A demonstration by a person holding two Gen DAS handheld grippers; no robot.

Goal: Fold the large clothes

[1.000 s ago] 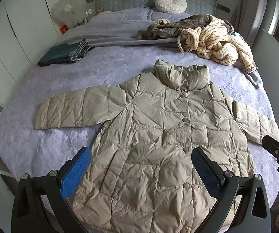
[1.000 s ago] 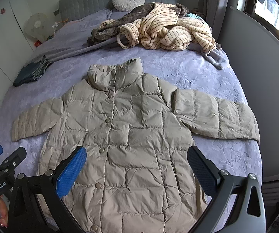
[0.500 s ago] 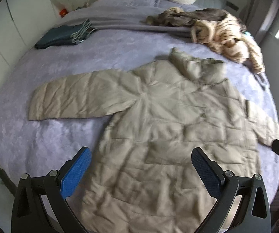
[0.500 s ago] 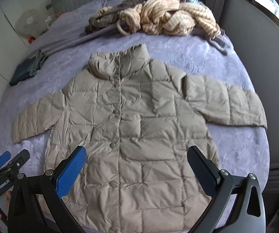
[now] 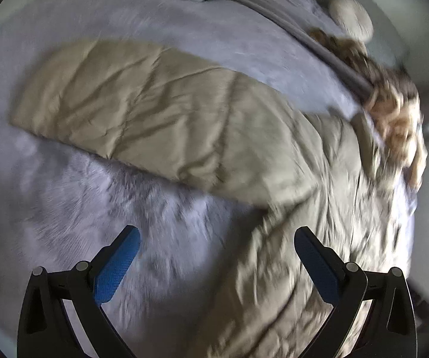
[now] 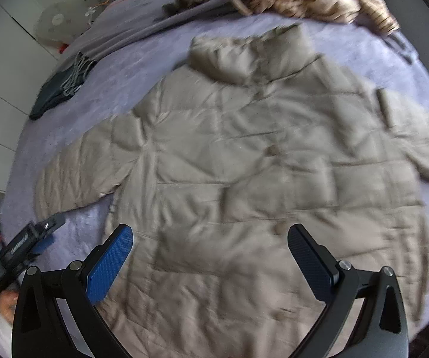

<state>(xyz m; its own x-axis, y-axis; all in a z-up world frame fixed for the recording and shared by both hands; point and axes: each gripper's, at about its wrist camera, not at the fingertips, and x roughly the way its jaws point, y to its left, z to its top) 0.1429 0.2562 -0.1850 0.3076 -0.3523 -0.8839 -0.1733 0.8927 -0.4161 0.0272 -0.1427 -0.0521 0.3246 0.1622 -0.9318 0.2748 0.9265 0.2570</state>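
My left gripper wide open, holding nothing, coat sleeve at 11 o'clock, my right gripper wide open, empty, coat flat on bed, collar at 12 o'clock

No lettering can be read; the left gripper, at eight o'clock in the right view, bears a blurred, illegible label.

Both my views smear with motion blur, worst at the far right of my left view. Soft daylight, dim near my black blue-padded fingers; fisheye bends the edges into dark corners.
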